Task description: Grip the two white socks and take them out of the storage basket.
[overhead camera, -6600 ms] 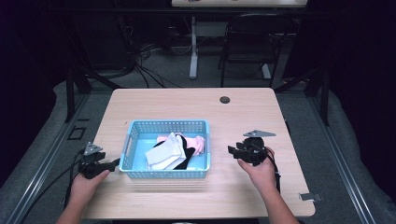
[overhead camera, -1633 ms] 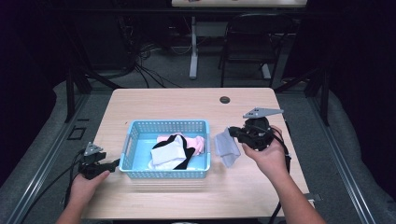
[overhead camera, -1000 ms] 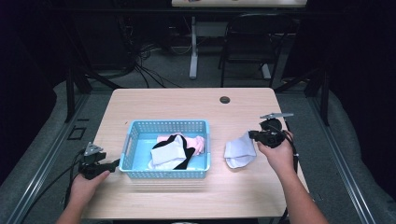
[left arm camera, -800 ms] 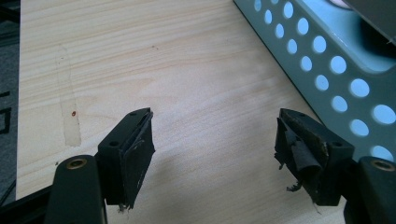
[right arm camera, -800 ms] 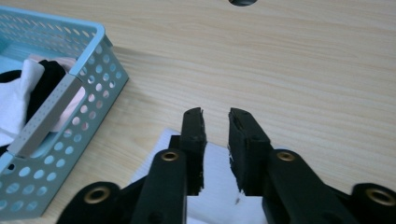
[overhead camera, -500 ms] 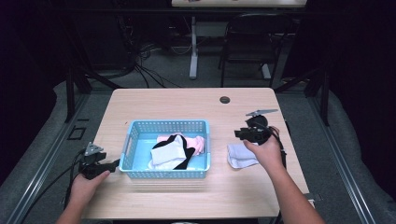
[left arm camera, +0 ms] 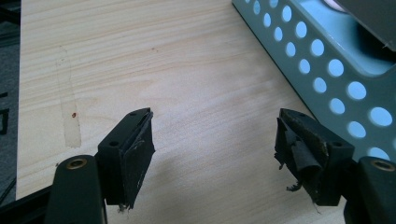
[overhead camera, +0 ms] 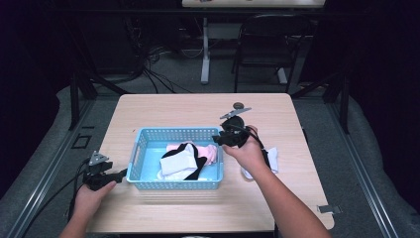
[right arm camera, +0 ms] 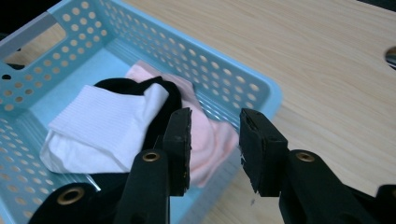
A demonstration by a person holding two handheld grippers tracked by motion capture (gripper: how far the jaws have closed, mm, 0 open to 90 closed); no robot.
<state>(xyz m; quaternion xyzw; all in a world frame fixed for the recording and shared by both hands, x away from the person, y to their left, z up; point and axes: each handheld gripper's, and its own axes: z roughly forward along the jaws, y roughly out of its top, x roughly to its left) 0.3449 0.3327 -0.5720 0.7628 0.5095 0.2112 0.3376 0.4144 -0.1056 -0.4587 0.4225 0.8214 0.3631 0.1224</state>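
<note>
While the right gripper (overhead camera: 221, 139) hangs over the basket's (overhead camera: 143, 144) right wall, its jaws stand a narrow way apart with nothing between them; in the right gripper view (right arm camera: 214, 140) they frame the wall's rim above the pink sock (right arm camera: 212, 140). That basket (right arm camera: 243, 88) is light blue and perforated, and it sits near the middle of the table (overhead camera: 173, 106). Inside it lie a white sock (overhead camera: 177, 162), a black sock (overhead camera: 194, 170) partly under the white one, and the pink sock (overhead camera: 212, 152) against the right wall. In the right gripper view the white sock (right arm camera: 102, 121) lies on the black sock (right arm camera: 170, 100), and the pink one reaches toward the basket's near corner.

Right of the basket, outside it, a pale sock (overhead camera: 270, 158) lies flat on the table, partly hidden by the right hand (overhead camera: 247, 151) and forearm.

Left of the basket, just beside its front left corner, the left gripper (overhead camera: 119, 174) rests low at the table in the left hand (overhead camera: 91, 193). Its jaws are wide apart and empty; the left gripper view (left arm camera: 215, 144) shows bare wood (left arm camera: 163, 70) between them and the basket's holed wall (left arm camera: 327, 70) close by one jaw.

Behind the basket, near the table's far edge, lies a small dark round thing (overhead camera: 238, 105). Beyond the table stands a chair (overhead camera: 262, 54).
</note>
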